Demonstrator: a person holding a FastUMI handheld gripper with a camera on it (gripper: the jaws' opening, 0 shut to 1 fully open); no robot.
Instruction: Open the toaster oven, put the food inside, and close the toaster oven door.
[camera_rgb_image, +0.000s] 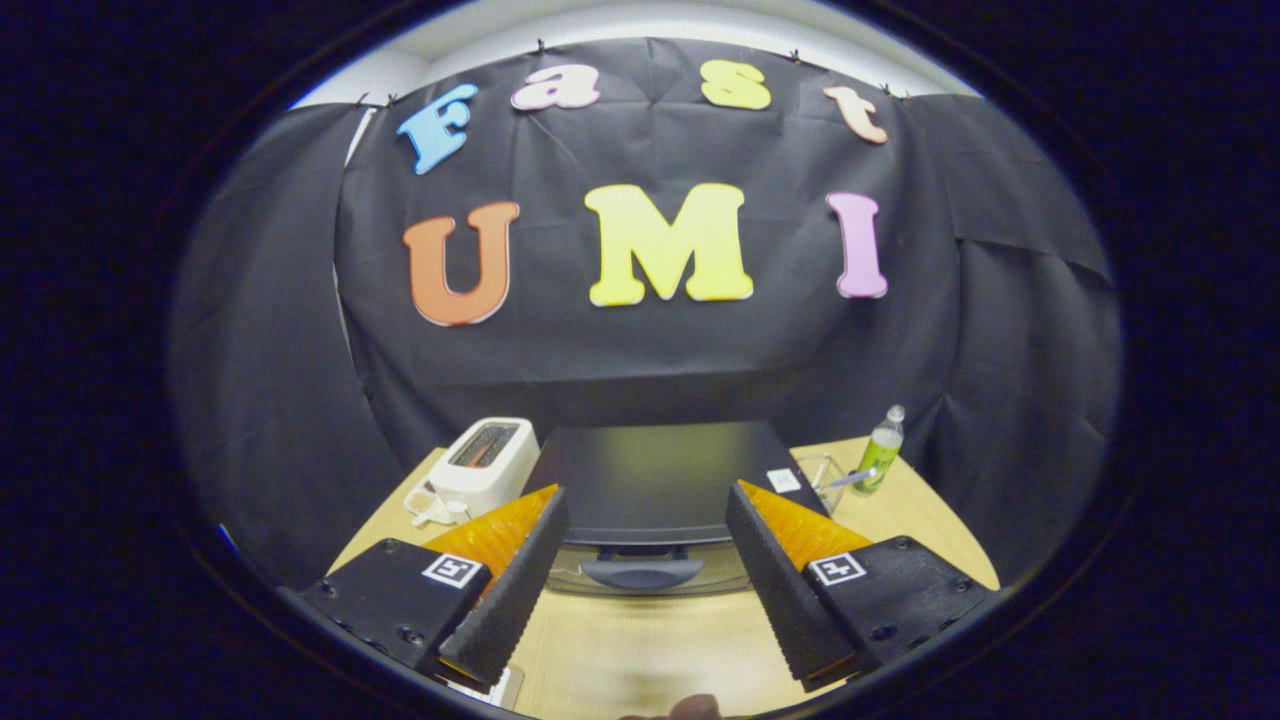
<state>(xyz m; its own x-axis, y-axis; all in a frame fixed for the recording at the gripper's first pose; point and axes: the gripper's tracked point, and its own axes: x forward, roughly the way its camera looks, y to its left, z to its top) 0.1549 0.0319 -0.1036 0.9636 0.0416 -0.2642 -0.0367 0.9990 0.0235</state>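
A black toaster oven (655, 480) stands on the wooden table (640, 650), seen from above and in front. Its door is closed, with the dark handle (642, 571) across the top of the glass front. My gripper (647, 510) hovers above the table just in front of the oven, open, with the handle between and slightly below the two fingers. Nothing is held. A small brown bit at the near table edge (688, 708) could be the food, but I cannot tell.
A white slot toaster (487, 462) stands left of the oven, with small white items (428, 505) beside it. To the right are a clear glass with a spoon (828, 482) and a green bottle (880, 452). Black cloth walls close the booth behind.
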